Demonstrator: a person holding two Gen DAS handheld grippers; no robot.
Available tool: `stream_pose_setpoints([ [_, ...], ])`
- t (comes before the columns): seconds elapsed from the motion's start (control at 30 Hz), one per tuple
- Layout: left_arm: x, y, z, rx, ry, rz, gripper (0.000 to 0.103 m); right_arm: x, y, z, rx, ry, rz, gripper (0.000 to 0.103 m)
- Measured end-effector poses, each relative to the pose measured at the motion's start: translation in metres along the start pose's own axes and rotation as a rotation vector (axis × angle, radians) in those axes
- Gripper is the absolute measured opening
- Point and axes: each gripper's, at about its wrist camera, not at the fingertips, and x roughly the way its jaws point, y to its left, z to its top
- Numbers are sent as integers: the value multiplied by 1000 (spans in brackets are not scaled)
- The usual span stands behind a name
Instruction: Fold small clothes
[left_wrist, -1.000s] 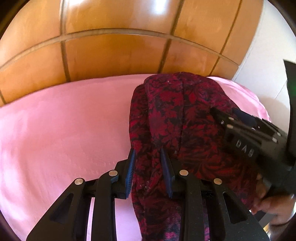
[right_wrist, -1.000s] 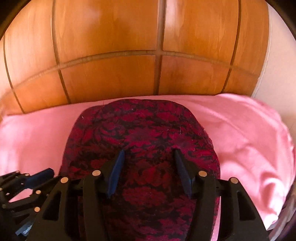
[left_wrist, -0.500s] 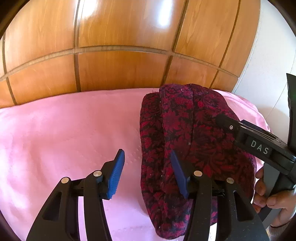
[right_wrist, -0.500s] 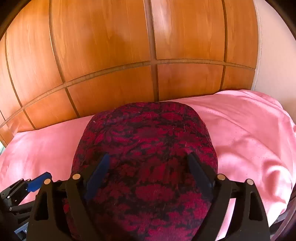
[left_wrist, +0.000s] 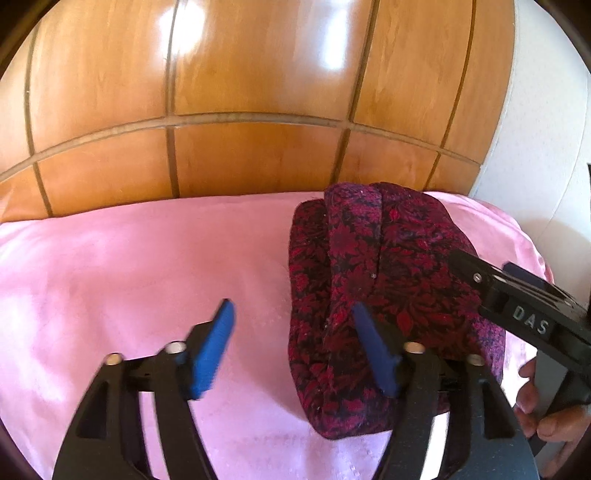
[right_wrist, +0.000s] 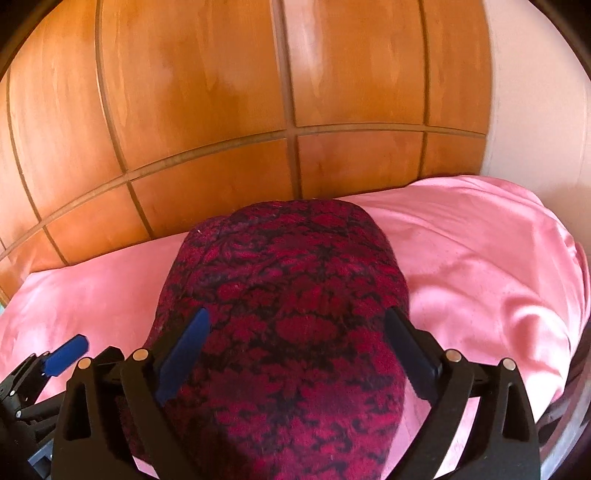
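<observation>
A folded dark red and black floral garment (left_wrist: 376, 288) lies on the pink sheet (left_wrist: 129, 280), towards the right. My left gripper (left_wrist: 291, 325) is open and empty above the garment's left edge, its right finger over the cloth. My right gripper (right_wrist: 295, 332) is open and empty, held over the same garment (right_wrist: 291, 314), its jaws spread about as wide as the fold. The right gripper's body also shows in the left wrist view (left_wrist: 524, 310), and the left gripper's blue pad shows in the right wrist view (right_wrist: 66, 354).
A wooden panelled headboard (left_wrist: 240, 110) stands right behind the bed. A white wall (left_wrist: 546, 129) is at the right. The pink sheet bunches into folds at the right edge (right_wrist: 517, 280). A hand (left_wrist: 546, 417) holds the right gripper's handle.
My left gripper let go of the garment's left edge, opened wide and lifted back. My right gripper opened wider and rose. The garment stays folded on the sheet.
</observation>
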Motion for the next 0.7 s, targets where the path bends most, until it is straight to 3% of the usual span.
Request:
stream_pose_setpoints([
  [0.27, -18, 6, -10, -22, -23, 62, 76, -35, 5, -29, -13, -41, -100, 100],
  [0.7, -51, 7, -41, -1, -68, 138, 99, -72, 11, -67, 36, -85, -221, 101],
])
